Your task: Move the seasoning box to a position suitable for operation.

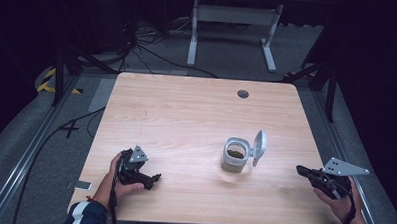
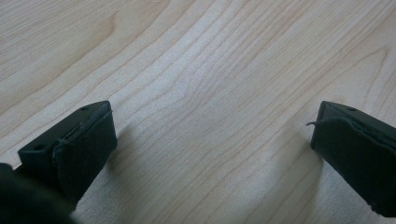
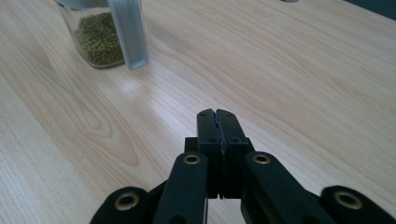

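Observation:
A clear jar (image 1: 234, 156) holding green beans stands on the wooden table (image 1: 186, 111), right of centre, with its grey flip lid (image 1: 259, 146) swung up. In the right gripper view the jar (image 3: 95, 39) and lid (image 3: 130, 32) sit at the top left. My right gripper (image 1: 300, 170) hovers near the table's right edge, to the right of the jar and apart from it; its jaws (image 3: 217, 116) are pressed together with nothing between them. My left gripper (image 1: 155, 179) rests low at the front left, held by a hand. Its jaws (image 2: 212, 140) stand wide apart over bare wood.
A small dark round grommet (image 1: 242, 93) is set into the table near its far edge. A white desk frame (image 1: 234, 23) and cables lie on the floor beyond the table. A small grey card (image 1: 79, 185) lies on the floor at the left.

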`<state>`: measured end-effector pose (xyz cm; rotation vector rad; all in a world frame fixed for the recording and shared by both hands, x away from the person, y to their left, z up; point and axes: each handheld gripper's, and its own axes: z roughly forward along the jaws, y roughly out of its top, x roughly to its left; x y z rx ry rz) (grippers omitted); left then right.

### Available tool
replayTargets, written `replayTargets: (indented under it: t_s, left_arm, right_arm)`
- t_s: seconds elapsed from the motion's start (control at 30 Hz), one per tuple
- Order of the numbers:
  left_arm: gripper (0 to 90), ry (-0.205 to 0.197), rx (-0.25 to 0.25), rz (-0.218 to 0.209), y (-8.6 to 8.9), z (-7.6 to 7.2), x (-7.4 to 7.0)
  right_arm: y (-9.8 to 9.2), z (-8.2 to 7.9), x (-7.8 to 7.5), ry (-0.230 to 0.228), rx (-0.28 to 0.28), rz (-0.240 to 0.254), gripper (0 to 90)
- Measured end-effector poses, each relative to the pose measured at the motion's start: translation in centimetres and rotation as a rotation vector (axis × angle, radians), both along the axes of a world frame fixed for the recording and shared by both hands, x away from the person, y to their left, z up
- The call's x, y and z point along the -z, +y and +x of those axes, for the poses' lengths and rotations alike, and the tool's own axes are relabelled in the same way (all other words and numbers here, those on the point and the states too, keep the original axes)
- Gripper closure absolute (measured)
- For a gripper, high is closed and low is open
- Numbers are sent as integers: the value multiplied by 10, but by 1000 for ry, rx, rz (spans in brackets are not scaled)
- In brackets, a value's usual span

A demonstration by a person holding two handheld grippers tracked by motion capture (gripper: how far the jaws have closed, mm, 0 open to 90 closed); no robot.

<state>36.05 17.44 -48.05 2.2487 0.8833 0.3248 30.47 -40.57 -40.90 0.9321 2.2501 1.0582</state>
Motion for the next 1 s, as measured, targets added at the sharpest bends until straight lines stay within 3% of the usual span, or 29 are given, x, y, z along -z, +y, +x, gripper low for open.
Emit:
replayTargets:
  t_s: [1.0]
  left_arm:
    - [4, 0, -1, 2, 0, 0, 0]
  right_arm:
    - [71, 31, -50, -100, -151, -16, 900]
